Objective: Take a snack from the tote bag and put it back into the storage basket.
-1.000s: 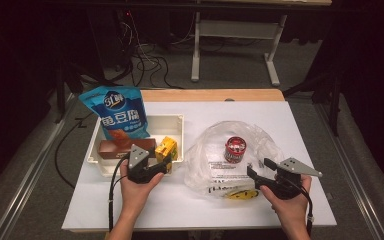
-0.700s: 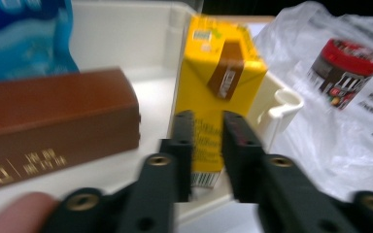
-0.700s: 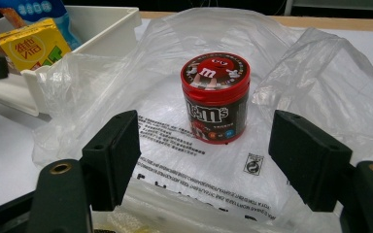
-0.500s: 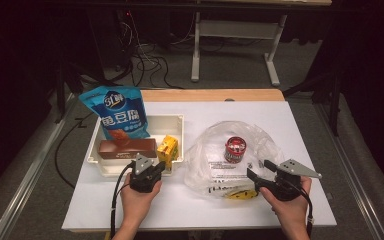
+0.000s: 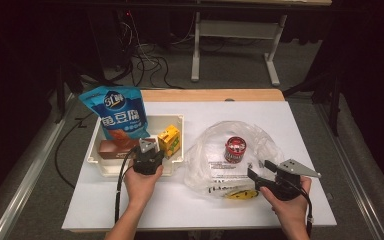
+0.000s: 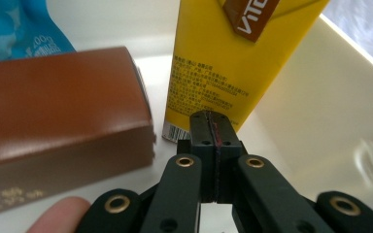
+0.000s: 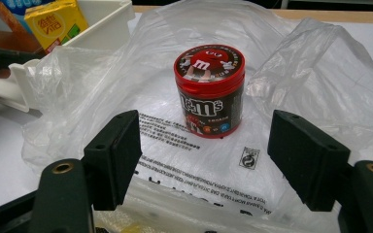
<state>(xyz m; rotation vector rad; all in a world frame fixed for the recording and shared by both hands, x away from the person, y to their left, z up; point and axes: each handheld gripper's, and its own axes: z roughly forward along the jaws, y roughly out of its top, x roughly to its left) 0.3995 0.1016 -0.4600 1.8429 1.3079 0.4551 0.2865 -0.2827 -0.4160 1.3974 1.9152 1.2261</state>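
The left gripper (image 6: 212, 131), jaws closed on nothing, hangs inside the cream bin (image 5: 177, 120) near the desk's left edge, just short of the yellow carton (image 6: 233, 53) beside the brown box (image 6: 58, 107), likely sizing up a pick. The right gripper (image 7: 206, 155) waits wide open toward the candy tub (image 7: 209, 92), which stands upright on the clear bag (image 7: 311, 73) nearer the right edge.

A white table (image 5: 300, 125) is seen bearing a cream tray (image 5: 177, 165), a clear plastic bag (image 5: 215, 160), and apparently a yellow item (image 5: 240, 193).

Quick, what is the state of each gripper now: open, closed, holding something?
Left gripper: closed, holding nothing, in front of the yellow carton.
Right gripper: open, empty.
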